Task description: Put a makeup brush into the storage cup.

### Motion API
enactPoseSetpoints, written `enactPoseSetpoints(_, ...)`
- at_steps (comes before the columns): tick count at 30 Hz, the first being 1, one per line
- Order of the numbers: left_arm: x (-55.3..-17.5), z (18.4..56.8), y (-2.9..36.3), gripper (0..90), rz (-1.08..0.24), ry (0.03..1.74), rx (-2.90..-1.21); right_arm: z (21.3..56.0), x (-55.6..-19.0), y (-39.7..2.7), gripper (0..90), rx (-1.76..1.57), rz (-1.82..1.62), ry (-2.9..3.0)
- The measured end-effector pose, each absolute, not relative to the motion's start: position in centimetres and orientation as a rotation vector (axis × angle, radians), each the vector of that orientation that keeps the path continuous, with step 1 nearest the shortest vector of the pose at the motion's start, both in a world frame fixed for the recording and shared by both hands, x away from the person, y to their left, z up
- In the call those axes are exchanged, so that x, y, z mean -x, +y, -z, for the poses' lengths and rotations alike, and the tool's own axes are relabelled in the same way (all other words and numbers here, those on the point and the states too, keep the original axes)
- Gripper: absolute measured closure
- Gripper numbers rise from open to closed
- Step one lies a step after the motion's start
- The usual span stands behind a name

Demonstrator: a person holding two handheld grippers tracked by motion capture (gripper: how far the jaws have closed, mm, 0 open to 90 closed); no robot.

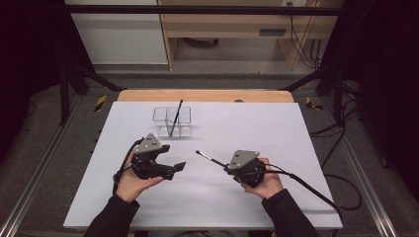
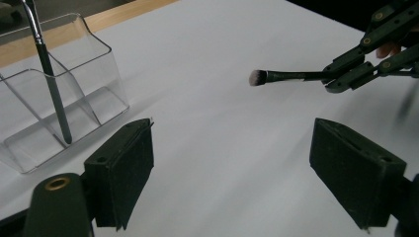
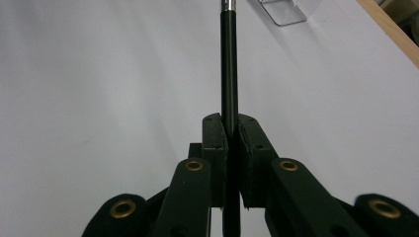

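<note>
Your left gripper (image 1: 179,168) hovers over the white table (image 1: 276,197) with its jaws spread wide and nothing between them; no earlier moment is on hand to set against it. Left of centre and farther back, a clear plastic organizer (image 1: 172,121) stands near the far edge, a dark-handled brush (image 1: 176,117) leaning upright in one compartment. In the left gripper view the organizer's left side is cut off by the frame, and the leaning brush's top runs out of the picture.

Right of centre, your right gripper (image 1: 228,168) is clamped tight on a black makeup brush (image 1: 210,159), held just above the table and pointing left and away, toward the organizer. Its handle is slim and black, with a silver ferrule and a small pale tuft (image 2: 256,77) at the tip. In the right gripper view the handle runs straight up between the pads (image 3: 216,143), its tip cut off at the top edge; the lower end is lost behind the linkage.
</note>
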State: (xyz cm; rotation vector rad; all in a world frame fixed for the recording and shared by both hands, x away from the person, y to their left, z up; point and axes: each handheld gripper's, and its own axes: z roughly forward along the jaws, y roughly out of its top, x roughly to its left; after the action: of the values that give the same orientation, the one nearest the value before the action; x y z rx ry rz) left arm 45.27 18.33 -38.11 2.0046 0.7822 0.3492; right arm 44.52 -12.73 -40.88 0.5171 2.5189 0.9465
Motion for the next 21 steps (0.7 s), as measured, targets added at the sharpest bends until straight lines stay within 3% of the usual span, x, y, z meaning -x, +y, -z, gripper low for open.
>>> enactPoseSetpoints(21, -44.4, 39.7, 17.6, 14.8, -0.349, 0.832, -1.869, 42.3, -44.0, -14.5, 83.7, -0.704, -1.249, 2.399)
